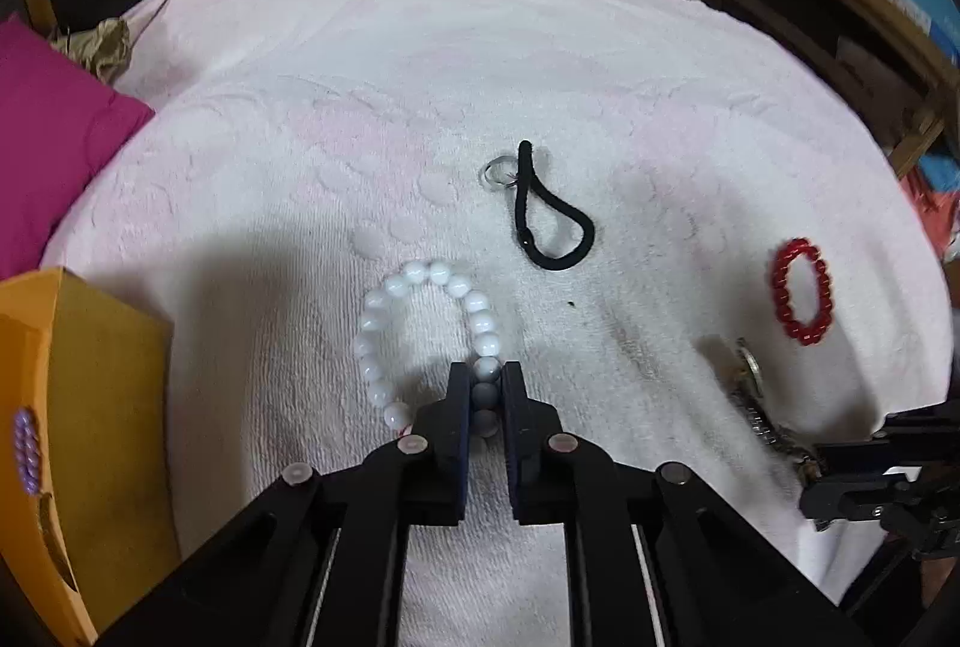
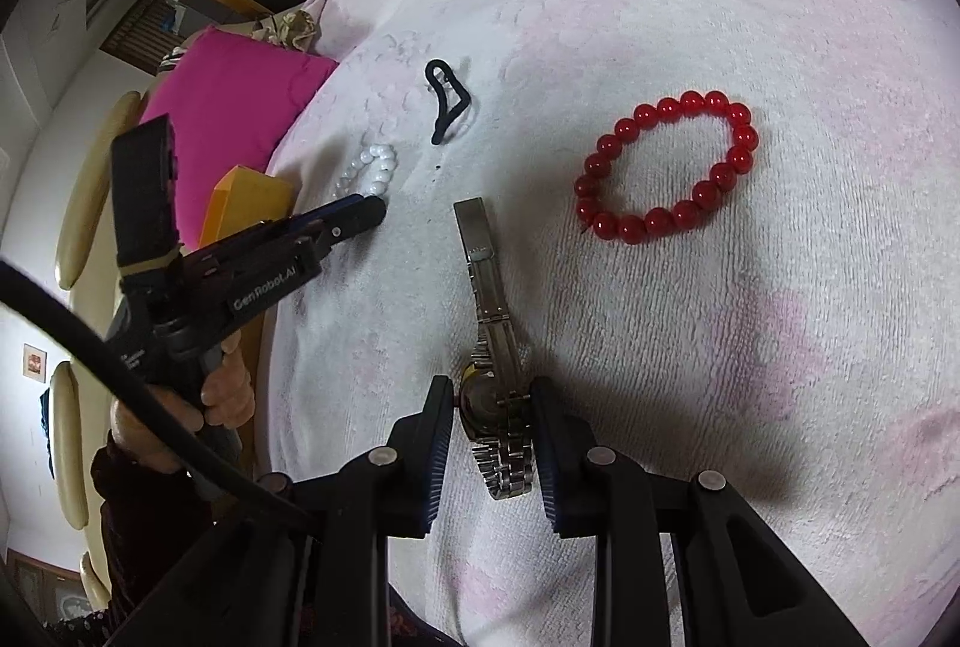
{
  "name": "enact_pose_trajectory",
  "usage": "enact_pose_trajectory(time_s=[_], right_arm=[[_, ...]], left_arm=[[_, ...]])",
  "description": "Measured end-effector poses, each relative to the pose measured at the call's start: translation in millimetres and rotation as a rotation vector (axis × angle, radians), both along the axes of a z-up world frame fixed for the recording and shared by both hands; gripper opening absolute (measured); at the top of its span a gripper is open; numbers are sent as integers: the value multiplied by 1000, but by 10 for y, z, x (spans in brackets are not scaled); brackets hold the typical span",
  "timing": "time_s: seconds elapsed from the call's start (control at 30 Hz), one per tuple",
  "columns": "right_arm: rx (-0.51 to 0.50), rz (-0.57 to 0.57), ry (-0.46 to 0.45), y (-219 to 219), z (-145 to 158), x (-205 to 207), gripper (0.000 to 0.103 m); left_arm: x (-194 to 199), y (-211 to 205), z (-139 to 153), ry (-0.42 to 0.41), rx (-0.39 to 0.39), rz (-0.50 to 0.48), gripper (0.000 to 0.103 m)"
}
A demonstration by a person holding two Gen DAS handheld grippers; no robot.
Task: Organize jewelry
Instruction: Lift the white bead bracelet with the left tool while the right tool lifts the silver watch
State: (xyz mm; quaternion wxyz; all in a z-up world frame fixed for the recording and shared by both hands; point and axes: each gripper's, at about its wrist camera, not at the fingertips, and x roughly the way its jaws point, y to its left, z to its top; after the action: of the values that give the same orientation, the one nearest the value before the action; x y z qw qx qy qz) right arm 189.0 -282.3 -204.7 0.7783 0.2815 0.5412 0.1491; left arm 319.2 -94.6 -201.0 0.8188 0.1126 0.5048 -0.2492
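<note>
Now we've got the left gripper (image 1: 486,389) clamped on the white bead bracelet (image 1: 420,335) on the towel (image 1: 360,107), while our right gripper (image 2: 493,401) straddles the steel watch (image 2: 495,377), jaws apart.

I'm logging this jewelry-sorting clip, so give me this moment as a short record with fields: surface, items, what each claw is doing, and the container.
surface: white towel with faint pink patches
left claw: shut on white bead bracelet, pinching its near side
right claw: straddling the metal watch at its case; contact unclear
loose items: red bead bracelet, black hair tie, small metal ring beside the tie's far end
container: orange box at the towel's left edge, purple beads inside
</note>
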Motion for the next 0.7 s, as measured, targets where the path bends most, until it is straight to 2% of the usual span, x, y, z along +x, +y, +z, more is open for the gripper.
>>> enact_pose_trajectory(time_s=[0.17, 0.37, 0.5, 0.6, 0.7], right_arm=[[79, 11, -25, 32, 44, 41, 28], [158, -14, -54, 0, 85, 50, 28], [248, -23, -96, -21, 146, 55, 28], [294, -36, -118, -36, 176, 86, 28], [318, -52, -123, -48, 190, 100, 28]], left_arm=[[-8, 215, 98, 50, -116, 27, 10], [-95, 464, 347, 46, -274, 37, 9], [-146, 587, 493, 43, -377, 32, 9], [-169, 636, 548, 37, -407, 46, 9], [-212, 652, 578, 30, -403, 62, 9]])
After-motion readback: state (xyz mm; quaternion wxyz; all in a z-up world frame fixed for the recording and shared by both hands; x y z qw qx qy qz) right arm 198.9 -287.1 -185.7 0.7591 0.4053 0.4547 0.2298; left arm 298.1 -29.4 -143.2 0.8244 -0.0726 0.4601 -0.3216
